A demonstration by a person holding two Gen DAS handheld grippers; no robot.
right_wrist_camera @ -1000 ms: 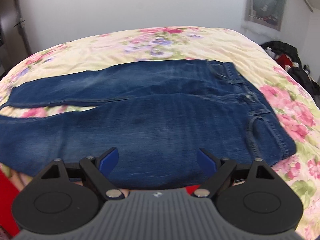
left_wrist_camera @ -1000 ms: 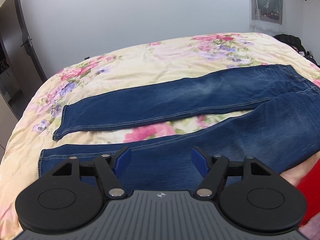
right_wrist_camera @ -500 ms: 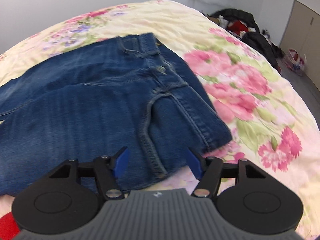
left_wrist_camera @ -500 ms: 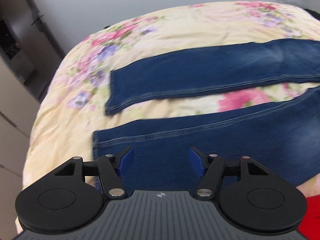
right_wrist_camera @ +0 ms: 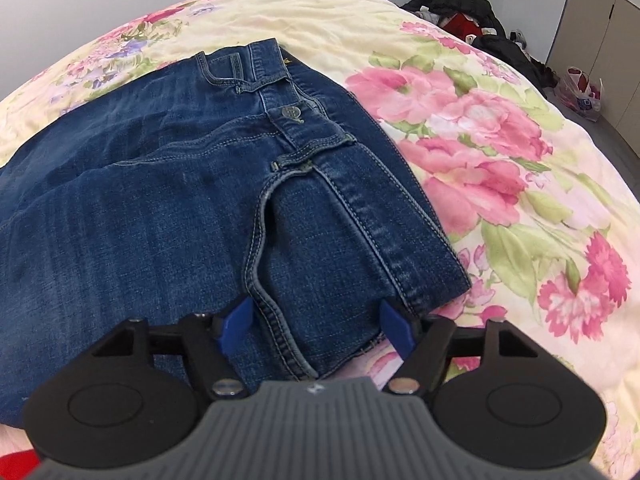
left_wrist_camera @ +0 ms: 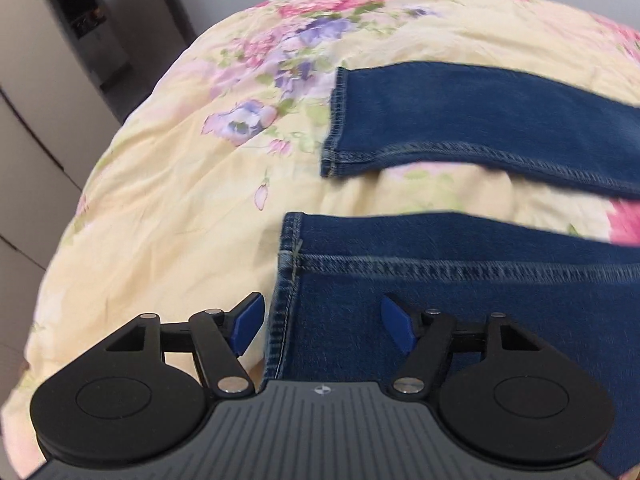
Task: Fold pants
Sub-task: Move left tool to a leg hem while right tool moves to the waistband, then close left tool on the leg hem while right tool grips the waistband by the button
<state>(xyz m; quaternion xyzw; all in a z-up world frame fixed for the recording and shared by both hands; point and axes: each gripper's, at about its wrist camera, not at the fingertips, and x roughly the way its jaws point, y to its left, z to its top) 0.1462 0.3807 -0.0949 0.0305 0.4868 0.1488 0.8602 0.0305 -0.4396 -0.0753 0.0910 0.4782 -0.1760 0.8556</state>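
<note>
Blue jeans [left_wrist_camera: 480, 288] lie flat on the bed with the legs apart. In the left wrist view the near leg's hem [left_wrist_camera: 286, 280] runs up between my left gripper's [left_wrist_camera: 322, 320] blue pads; the far leg's hem [left_wrist_camera: 336, 120] lies beyond. The left jaws are opening and do not press on the cloth. In the right wrist view the waistband [right_wrist_camera: 360, 208] with its button [right_wrist_camera: 291, 112] faces right. My right gripper [right_wrist_camera: 316, 322] hovers close over the near waistband corner and pocket seam, its jaws opening, with the denim below them and not pinched.
A cream bedspread [left_wrist_camera: 180, 200] with pink and purple flowers covers the bed. Pale cupboards [left_wrist_camera: 24, 140] stand past its left edge. A dark heap of clothes [right_wrist_camera: 472, 20], a plastic bag [right_wrist_camera: 580, 88] and wardrobe doors [right_wrist_camera: 600, 40] lie beyond the right side.
My left gripper has slid left along the legs to the hems and come lower. My right gripper has swung right to the waistband and dropped closer. Both stay open.
</note>
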